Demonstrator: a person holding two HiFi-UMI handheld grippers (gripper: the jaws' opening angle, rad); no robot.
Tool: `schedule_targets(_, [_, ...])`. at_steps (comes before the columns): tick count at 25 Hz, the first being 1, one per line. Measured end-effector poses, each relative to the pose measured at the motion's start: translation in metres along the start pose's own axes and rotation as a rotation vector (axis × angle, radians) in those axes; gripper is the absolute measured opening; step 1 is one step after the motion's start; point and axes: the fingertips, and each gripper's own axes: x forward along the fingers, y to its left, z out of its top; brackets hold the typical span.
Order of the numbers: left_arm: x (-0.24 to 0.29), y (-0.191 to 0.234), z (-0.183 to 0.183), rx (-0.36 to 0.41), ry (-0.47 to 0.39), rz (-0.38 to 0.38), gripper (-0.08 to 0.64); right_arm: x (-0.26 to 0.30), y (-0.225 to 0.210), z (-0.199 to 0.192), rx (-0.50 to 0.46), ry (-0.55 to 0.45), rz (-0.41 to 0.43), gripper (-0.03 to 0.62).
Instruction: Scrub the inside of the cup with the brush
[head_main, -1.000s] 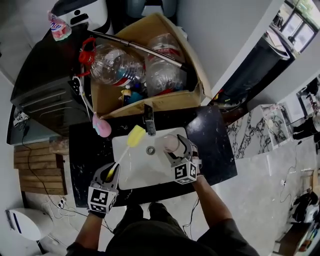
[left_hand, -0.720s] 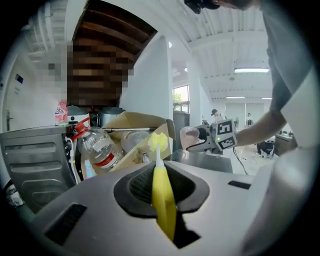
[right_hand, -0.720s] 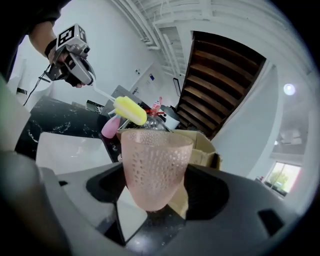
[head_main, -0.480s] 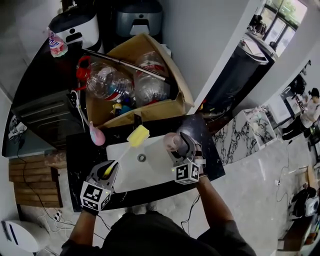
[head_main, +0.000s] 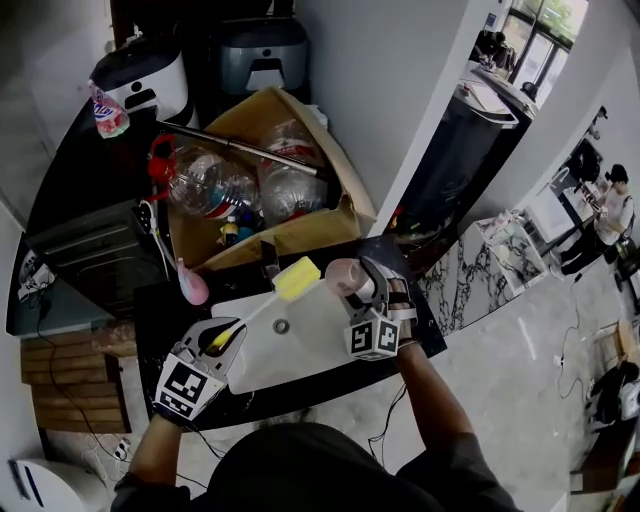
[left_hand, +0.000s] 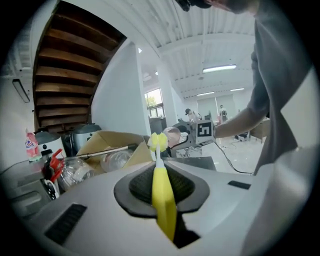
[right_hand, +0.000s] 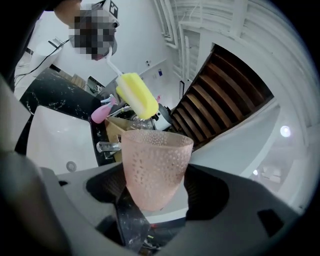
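The cup looks light and thin-walled, and its dimpled pink surface should give some grip. Whether it is glass or plastic cannot be told, so a moderate squeeze low on the body suits it. The right gripper has its jaws pinching just there, with the cup's mouth pointing away from them. The brush seems light, with a stiff slim handle and a soft sponge head. The left gripper has its jaws clamped on the yellow handle, the sponge far out ahead of them, near the cup's rim but not inside.

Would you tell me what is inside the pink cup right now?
Nothing shows inside the pink cup: the brush's yellow sponge head is outside it, short of the rim. The textured wall hides the cup's bottom.
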Motion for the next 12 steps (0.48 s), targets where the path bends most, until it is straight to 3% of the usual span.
schedule_targets(12, [0.022,-0.033,0.026,0.122,0.034,-0.109,0.037,-0.006,-0.003,0.015,-0.137,0.021,-0.014,0.356])
